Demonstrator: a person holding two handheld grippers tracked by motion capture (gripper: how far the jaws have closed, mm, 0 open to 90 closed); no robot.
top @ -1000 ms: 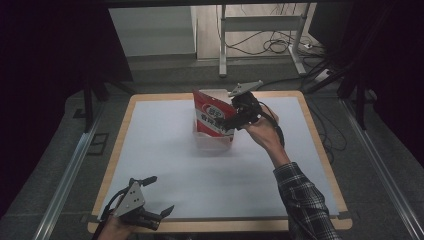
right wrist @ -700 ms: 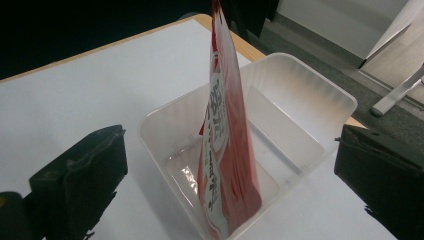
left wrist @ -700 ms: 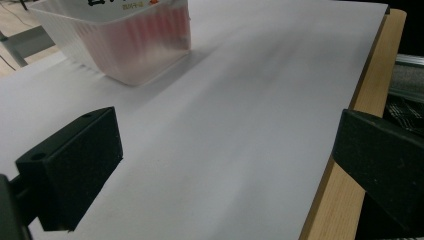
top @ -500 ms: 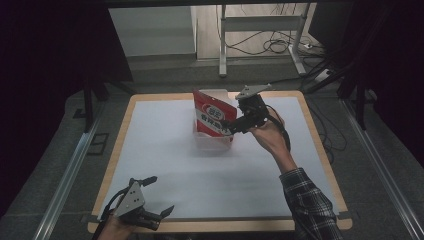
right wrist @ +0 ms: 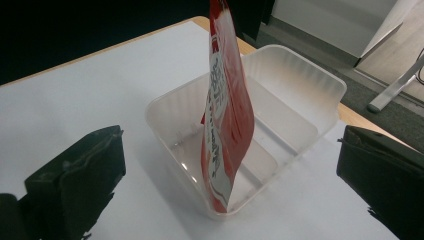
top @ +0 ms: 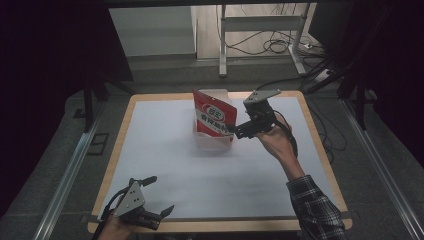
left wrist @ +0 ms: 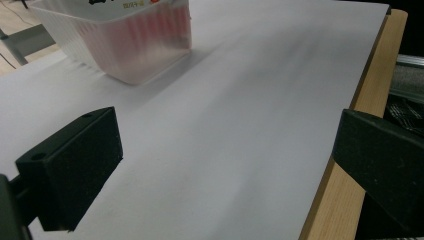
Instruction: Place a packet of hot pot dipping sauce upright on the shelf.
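The right gripper (top: 235, 131) stands with its jaws wide apart and empty, just beside a red and white pouch (right wrist: 222, 115) standing upright in a clear plastic tub (right wrist: 295, 95) on the white table (top: 165, 150). The left gripper (top: 162, 212), also spread open and holding nothing, rests at the table's near edge, well apart from the tub.

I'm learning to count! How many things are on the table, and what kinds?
Red snack pouch: 1
Clear plastic tub: 1
Total: 2
The pouch stands upright inside the tub.
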